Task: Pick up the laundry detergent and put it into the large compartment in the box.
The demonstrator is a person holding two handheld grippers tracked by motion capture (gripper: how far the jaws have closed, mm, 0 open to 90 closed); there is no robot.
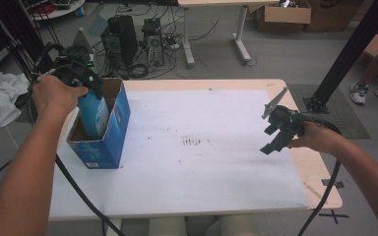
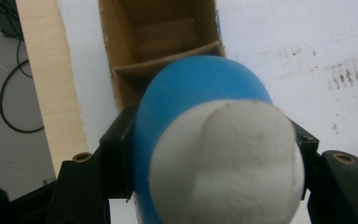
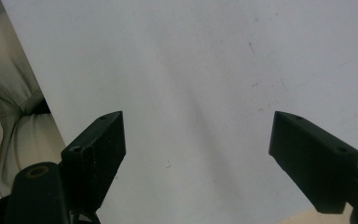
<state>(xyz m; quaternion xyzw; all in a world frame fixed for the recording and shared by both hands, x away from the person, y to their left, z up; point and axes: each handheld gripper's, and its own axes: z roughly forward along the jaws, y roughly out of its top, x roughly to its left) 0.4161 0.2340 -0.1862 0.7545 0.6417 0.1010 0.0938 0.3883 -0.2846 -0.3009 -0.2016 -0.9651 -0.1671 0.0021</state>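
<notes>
My left gripper [image 1: 86, 81] pinches bottle [image 1: 93, 110] below its cap [image 2: 226, 161], over box [image 1: 118, 125]. Smooth plastic, probably slippery; neck grip safest. Right gripper [image 1: 278, 132] spread, empty.

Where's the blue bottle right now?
In the high view the blue bottle is at the table's left side, clamped in the left claw and partly down inside the open blue carton; the left gripper view shows its white cap between the jaws.
</notes>
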